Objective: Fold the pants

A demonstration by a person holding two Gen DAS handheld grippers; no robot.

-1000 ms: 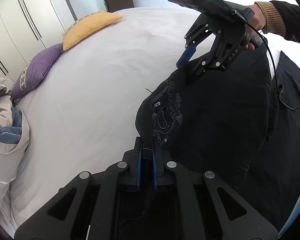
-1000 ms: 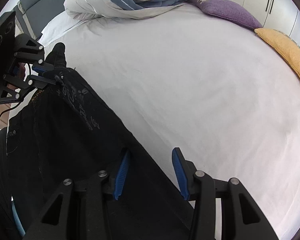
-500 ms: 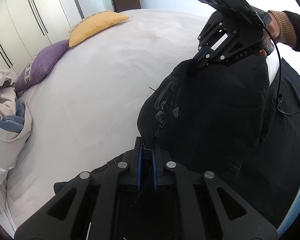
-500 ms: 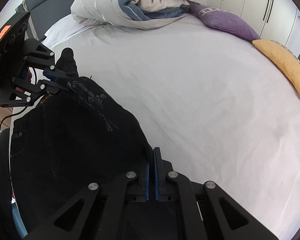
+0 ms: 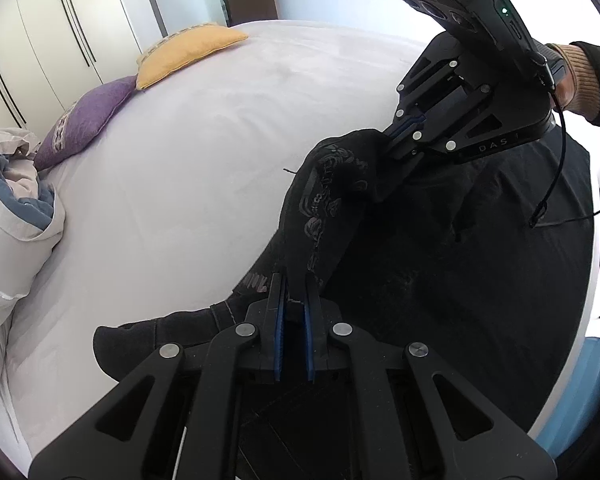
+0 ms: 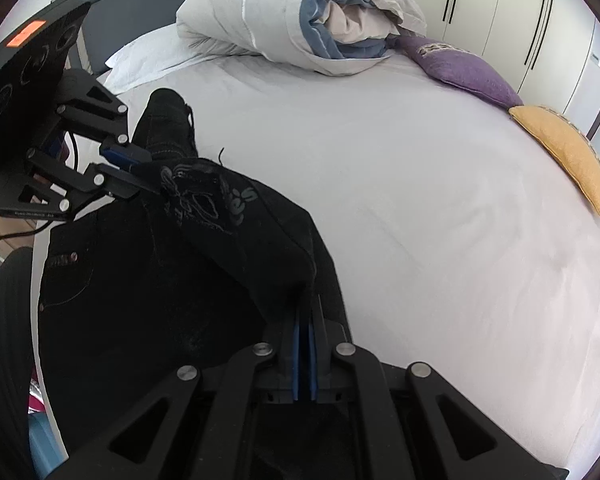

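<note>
Black pants [image 5: 380, 264] with a grey print [image 5: 328, 200] lie along the near side of the bed, and one edge is lifted into a ridge between the two grippers. My left gripper [image 5: 292, 284] is shut on one end of that edge. My right gripper [image 5: 394, 136], held by a hand in a tan cuff [image 5: 580, 76], is shut on the other end. In the right wrist view the right gripper [image 6: 306, 300] pinches the black cloth [image 6: 204, 204], and the left gripper [image 6: 140, 168] grips it further off. A leg end [image 6: 164, 120] rests on the sheet.
The bed has a white sheet [image 5: 188, 184]. A rolled white and blue duvet [image 6: 312, 20], a purple cushion [image 6: 456, 66] and a yellow cushion [image 6: 564, 152] lie along its far sides. White wardrobe doors [image 5: 60, 28] stand behind. The person's dark clothing [image 6: 4, 320] is at the near edge.
The right gripper's jaws closed on the pants' edge. Both grippers then rose and carried the lifted edge across the bed, so the fabric now folds over itself and a leg end shows below the left gripper.
</note>
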